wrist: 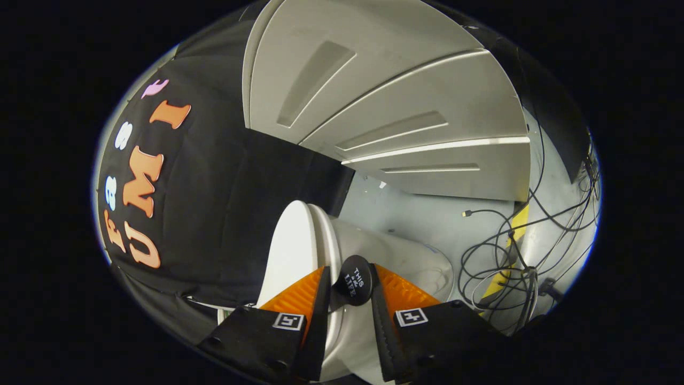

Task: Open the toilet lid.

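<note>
Booth wall: black cloth (214,214) hangs at the far left, its lower edge falling just behind the toilet.
Toilet lid: the white toilet lid (291,251) stands raised, close to upright and leaning toward the cloth, directly ahead of the left finger; its thin edge faces the camera.
Knob: a round black knob (354,280) with small white lettering sits on the lid's edge, between the two fingers near their tips.
Gripper: the gripper (348,279) has its orange-backed fingers (299,297) drawn in close on either side of the knob. The black pads appear to touch it on both sides, so the tongs are closed on the knob.
Toilet body: the white toilet bowl (406,256) curves off to the right of the lid, just beyond the right finger, and partly hidden by it.
Floor: grey floor (417,214) lies beyond the bowl.
Panels: large pale grey panels (406,107) with recessed slots rise behind the floor and the cloth.
Cables: a tangle of black cables (507,251) lies on the floor at the right, well apart from the toilet, with one loose plug end (467,213) nearer the panels.
Tape: a yellow strip (513,240) runs under the cables.
</note>
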{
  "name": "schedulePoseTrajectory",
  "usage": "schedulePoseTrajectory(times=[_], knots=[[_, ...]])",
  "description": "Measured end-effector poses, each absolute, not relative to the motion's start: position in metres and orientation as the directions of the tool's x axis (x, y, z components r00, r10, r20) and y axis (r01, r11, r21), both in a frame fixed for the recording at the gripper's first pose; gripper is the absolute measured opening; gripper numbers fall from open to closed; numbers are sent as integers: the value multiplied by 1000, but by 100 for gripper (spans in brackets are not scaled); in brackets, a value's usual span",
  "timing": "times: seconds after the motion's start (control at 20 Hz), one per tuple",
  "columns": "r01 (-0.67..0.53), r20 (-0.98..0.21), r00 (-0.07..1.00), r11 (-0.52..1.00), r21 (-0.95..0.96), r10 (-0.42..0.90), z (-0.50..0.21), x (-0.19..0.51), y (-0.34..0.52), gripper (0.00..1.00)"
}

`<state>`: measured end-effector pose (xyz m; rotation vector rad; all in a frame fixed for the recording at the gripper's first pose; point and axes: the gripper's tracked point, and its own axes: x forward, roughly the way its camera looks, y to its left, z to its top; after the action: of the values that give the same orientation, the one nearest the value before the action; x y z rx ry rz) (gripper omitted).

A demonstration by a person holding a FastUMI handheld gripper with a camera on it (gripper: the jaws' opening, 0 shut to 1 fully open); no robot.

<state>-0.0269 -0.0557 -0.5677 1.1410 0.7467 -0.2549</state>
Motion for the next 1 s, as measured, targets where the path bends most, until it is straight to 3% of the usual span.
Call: schedulePoseTrajectory(times=[0.25, 0.3, 0.35, 1.0], knots=[[548, -646, 737, 381, 745, 202, -554, -25, -52, 15], [544, -649, 735, 401, 737, 195, -551, -23, -54, 15], [540, -658, 729, 432, 722, 190, -550, -17, -53, 9], [365, -556, 830, 705, 607, 49, -437, 31, -37, 8]])
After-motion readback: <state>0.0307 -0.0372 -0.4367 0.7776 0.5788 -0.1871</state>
